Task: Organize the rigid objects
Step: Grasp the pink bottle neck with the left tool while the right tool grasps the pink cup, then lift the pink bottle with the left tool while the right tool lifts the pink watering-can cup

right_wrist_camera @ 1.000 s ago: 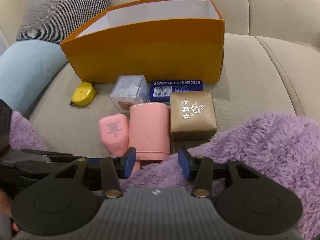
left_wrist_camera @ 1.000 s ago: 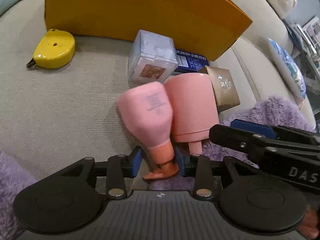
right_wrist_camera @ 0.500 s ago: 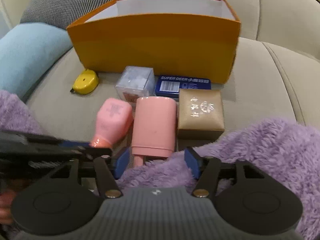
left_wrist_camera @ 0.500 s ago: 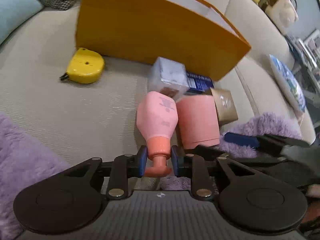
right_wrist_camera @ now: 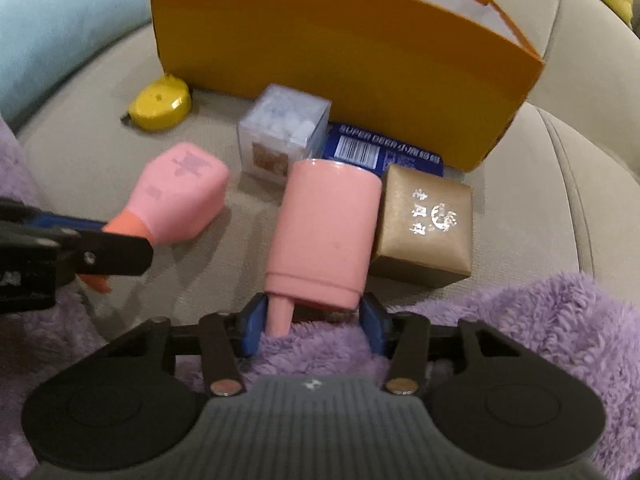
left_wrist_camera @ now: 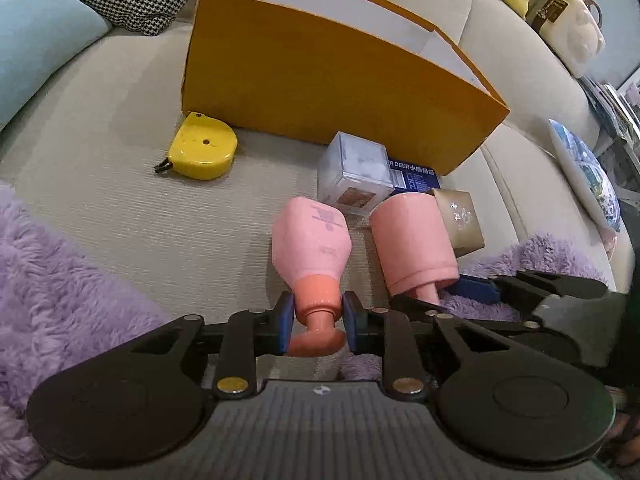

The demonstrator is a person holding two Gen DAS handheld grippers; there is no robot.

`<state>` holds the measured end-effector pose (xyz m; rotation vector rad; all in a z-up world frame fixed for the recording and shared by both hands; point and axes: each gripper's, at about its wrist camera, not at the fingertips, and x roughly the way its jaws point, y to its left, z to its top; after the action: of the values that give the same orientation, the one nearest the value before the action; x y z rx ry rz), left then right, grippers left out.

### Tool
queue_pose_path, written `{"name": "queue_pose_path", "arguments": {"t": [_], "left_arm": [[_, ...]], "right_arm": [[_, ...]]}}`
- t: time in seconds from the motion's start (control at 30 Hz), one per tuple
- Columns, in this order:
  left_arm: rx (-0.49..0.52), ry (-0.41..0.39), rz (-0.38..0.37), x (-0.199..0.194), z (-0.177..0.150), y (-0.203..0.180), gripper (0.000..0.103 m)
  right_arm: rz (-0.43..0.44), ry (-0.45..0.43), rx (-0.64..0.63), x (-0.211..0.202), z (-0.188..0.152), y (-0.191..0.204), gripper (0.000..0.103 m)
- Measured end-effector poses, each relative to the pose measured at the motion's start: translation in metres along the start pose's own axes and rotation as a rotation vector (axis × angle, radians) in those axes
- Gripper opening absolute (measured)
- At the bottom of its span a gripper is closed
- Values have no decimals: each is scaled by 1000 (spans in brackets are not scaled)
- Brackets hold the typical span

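Left gripper [left_wrist_camera: 316, 322] clamped on neck of small pink bottle [left_wrist_camera: 311, 240], its body lifted off sofa seat [left_wrist_camera: 120, 208]; bare cushion left of it, toward yellow tape measure [left_wrist_camera: 202, 152]; right gripper [right_wrist_camera: 312, 326] spread wide around base of pink pump bottle [right_wrist_camera: 324, 232], not closed; orange box [left_wrist_camera: 328, 88] behind, interior hidden; gold box [right_wrist_camera: 426, 220] touching pump bottle.

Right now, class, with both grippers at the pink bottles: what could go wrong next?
The left gripper grips the small bottle only by its narrow neck, so it may swing or slip. The right gripper is open around the big bottle, which touches the gold box; lifting may nudge it.
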<state>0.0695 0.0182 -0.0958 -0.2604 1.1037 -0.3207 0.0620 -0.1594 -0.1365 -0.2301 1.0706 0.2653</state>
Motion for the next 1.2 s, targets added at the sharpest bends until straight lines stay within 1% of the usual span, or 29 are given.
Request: {"name": "queue_pose_path", "arguments": {"t": [0.03, 0.07, 0.13, 0.27, 0.33, 0.37, 0.43, 0.5, 0.57, 0.63, 0.7, 0.8, 0.83, 1.0, 1.03, 1.1, 1.2], "left_arm": [[-4, 2, 1, -1, 0, 1, 29], [-6, 5, 6, -2, 1, 1, 29], [-1, 15, 18, -6, 2, 1, 29], [4, 37, 54, -11, 10, 1, 29], [5, 49, 68, -15, 16, 4, 29], [2, 55, 76, -18, 19, 5, 29], [1, 70, 86, -23, 25, 8, 29], [-20, 92, 88, -26, 31, 14, 29], [-46, 116, 86, -26, 38, 21, 29], [-35, 132, 95, -26, 44, 24, 29], [-21, 139, 105, -26, 50, 25, 29], [-12, 132, 119, -23, 58, 26, 29], [-9, 123, 130, -23, 61, 27, 27], [59, 78, 174, -24, 75, 23, 23], [63, 81, 173, -22, 77, 24, 21], [49, 89, 160, -22, 80, 27, 21], [41, 90, 129, -32, 78, 30, 21]], "right_arm": [[17, -18, 10, -6, 0, -1, 51], [36, -35, 20, -11, 0, -2, 48], [67, -66, 35, -22, 0, -2, 48], [67, -148, 36, -41, 5, 0, 48], [90, -169, 33, -47, 13, 0, 48], [116, -162, 30, -48, 18, 0, 48], [195, -117, 25, -46, 27, 2, 48], [271, -61, 60, -40, 34, 3, 48], [303, -3, 84, -30, 43, 3, 49], [345, 66, 130, -16, 54, -1, 49], [379, 104, 171, -9, 62, -3, 49], [390, 110, 186, -4, 76, 1, 50], [393, 109, 189, -2, 79, 2, 51], [370, 67, 183, -4, 92, 9, 51], [367, 59, 181, -4, 95, 8, 51], [361, 45, 178, -3, 100, 9, 51], [357, 39, 157, -5, 107, 10, 50]]}}
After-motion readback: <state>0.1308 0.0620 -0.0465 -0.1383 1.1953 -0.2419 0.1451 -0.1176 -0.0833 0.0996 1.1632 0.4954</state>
